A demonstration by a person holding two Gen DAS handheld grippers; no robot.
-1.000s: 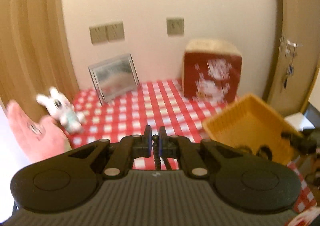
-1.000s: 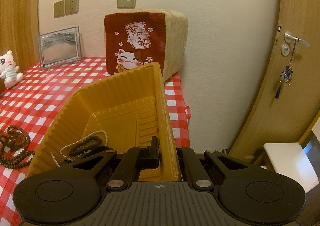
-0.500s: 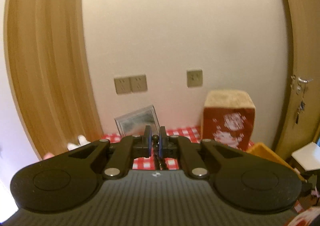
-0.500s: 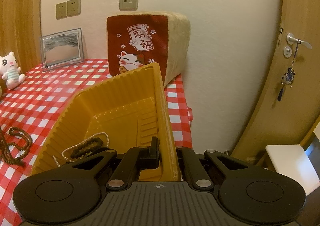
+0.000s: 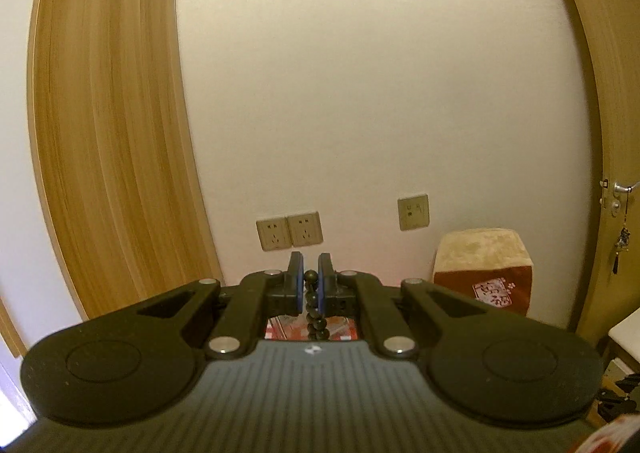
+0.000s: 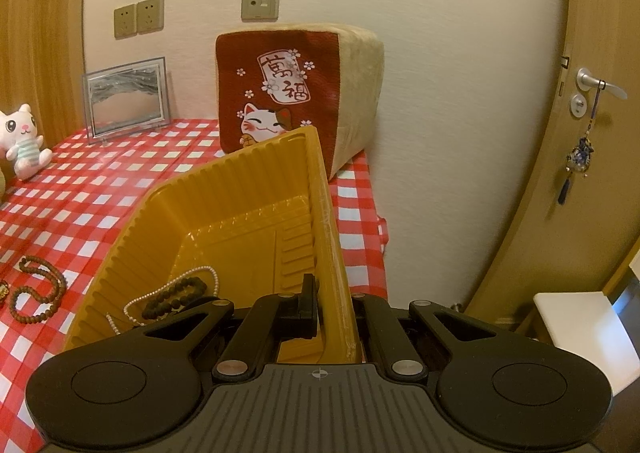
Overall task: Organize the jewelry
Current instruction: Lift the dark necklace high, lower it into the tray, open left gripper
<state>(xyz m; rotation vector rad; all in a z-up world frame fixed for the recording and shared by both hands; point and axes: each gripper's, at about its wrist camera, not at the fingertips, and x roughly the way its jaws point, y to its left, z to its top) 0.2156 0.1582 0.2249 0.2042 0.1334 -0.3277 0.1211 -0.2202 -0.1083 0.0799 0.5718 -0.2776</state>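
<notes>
My left gripper is shut on a dark bead strand, which hangs down between its blue pads, raised high and facing the wall. My right gripper is shut on the right wall of a yellow ridged tray, tipping it. Inside the tray lie a white pearl string and a dark bead bracelet. Part of a brown bead strand rests on the checkered cloth left of the tray.
A red-and-white checkered tablecloth covers the table. A red cat-print cushion stands behind the tray, a framed picture and a white plush toy at the back left. A door with a hanging charm is right.
The left gripper rose with the bead strand, its view lifting from the tabletop to the wall. In the right view, most of the brown beads left the cloth. The right gripper stayed still.
</notes>
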